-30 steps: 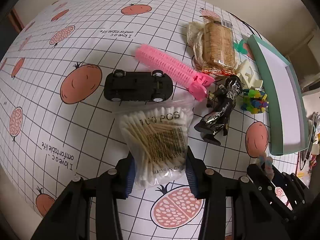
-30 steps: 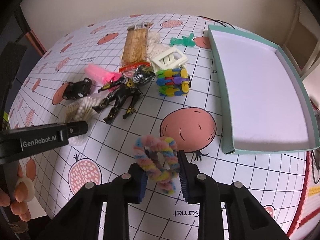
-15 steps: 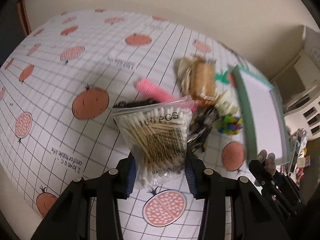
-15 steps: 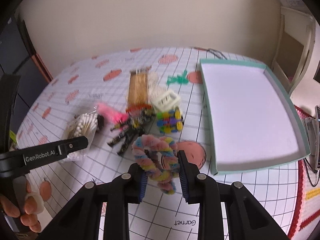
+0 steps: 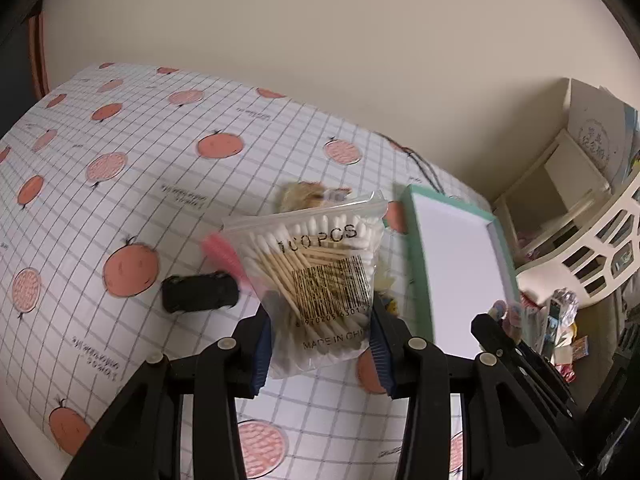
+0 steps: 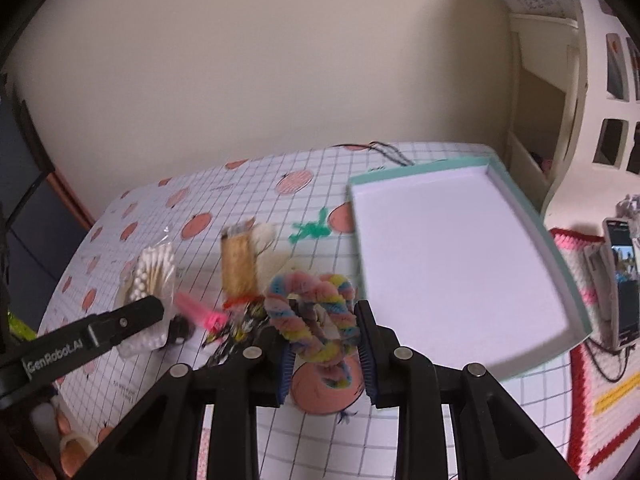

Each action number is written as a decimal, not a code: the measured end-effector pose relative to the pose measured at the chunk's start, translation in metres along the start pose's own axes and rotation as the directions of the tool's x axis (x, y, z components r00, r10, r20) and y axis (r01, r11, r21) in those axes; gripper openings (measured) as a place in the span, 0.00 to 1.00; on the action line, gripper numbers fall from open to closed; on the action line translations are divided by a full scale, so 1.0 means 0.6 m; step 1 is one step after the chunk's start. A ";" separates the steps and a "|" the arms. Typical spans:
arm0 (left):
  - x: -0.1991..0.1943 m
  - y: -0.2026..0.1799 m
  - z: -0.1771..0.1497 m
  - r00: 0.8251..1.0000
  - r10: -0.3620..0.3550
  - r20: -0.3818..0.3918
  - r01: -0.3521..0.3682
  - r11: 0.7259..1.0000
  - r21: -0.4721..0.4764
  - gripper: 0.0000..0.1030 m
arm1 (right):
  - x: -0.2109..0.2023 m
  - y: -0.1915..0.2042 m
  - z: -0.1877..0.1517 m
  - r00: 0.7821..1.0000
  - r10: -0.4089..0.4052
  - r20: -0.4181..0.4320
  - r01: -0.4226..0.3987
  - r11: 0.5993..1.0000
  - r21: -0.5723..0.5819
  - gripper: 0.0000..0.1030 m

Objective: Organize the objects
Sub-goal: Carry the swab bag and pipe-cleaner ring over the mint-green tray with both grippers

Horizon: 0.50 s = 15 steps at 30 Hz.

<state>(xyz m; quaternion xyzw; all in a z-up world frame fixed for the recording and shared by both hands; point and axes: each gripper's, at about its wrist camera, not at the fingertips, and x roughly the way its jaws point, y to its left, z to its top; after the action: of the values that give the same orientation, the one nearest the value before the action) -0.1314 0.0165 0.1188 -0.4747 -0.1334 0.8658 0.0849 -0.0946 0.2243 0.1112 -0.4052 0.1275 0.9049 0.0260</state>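
beige wall (image 5: 320, 40), cream shelf unit (image 6: 540, 120)

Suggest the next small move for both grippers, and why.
Probably carry both toward the green tray and release there. The left gripper holds the cotton swab bag off the table, the right gripper holds the pipe-cleaner loop, and nothing lies in the tray.

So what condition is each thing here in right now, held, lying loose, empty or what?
Left gripper: shut on the clear bag of cotton swabs, lifted.
Right gripper: shut on the pastel fuzzy pipe-cleaner twist, lifted.
Shallow teal-rimmed white tray: empty.
Black toy car: lying on the table.
Pink hair roller: lying loose.
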 end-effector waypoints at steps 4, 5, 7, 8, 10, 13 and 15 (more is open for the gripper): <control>0.007 -0.031 0.027 1.000 -0.018 0.018 0.018 1.000 0.015 0.43 | 0.006 -0.005 0.035 0.999 -0.038 -0.004 0.038 0.999 -0.003 0.28; 0.011 -0.041 0.035 0.999 -0.028 0.021 0.027 0.999 0.018 0.43 | 0.007 -0.005 0.044 0.999 -0.048 0.002 0.048 0.999 -0.014 0.28; 0.020 -0.056 0.049 0.999 -0.048 0.027 0.047 0.999 0.018 0.43 | 0.009 -0.009 0.064 0.998 -0.069 0.013 0.069 0.997 -0.028 0.28; 0.026 -0.062 0.055 0.998 -0.056 0.026 0.056 0.998 0.020 0.43 | 0.009 -0.014 0.073 0.997 -0.078 0.019 0.079 0.997 -0.026 0.29; 0.038 -0.075 0.065 0.997 -0.069 0.022 0.068 0.997 0.026 0.43 | 0.009 -0.025 0.091 0.996 -0.084 0.035 0.084 0.996 -0.012 0.28; 0.055 -0.096 0.082 0.995 -0.095 0.028 0.094 0.995 0.027 0.43 | 0.012 -0.047 0.112 0.995 -0.085 0.056 0.084 0.996 0.026 0.29; 0.062 -0.108 0.087 0.994 -0.107 0.037 0.106 0.994 0.037 0.43 | 0.016 -0.062 0.120 0.993 -0.102 0.063 0.098 0.993 0.058 0.29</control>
<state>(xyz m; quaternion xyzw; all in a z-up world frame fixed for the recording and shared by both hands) -0.1941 0.0802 0.1359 -0.4482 -0.1449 0.8715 0.1368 -0.1477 0.2780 0.1423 -0.3800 0.1309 0.9116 0.0866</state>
